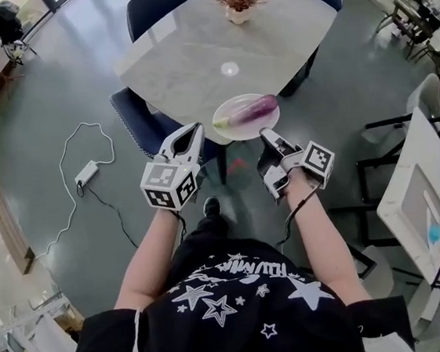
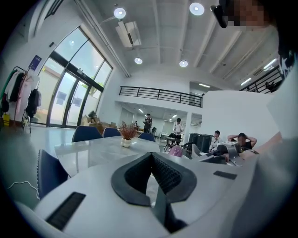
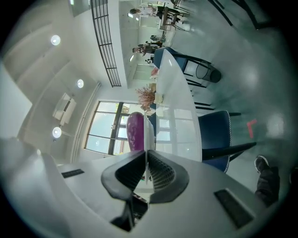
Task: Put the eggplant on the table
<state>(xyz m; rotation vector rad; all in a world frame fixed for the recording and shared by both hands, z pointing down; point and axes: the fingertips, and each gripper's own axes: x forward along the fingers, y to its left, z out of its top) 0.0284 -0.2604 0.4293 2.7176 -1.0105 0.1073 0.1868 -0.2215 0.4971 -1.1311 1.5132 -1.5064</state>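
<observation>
The eggplant (image 1: 246, 111) lies on a white plate (image 1: 231, 134) at the near edge of the table (image 1: 183, 57). The right gripper (image 1: 266, 134) meets the plate's rim. The left gripper (image 1: 193, 130) is just beside the plate.

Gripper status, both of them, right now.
Left gripper: closed, nothing between its jaws.
Right gripper: closed on the rim of the plate that carries the eggplant.
</observation>
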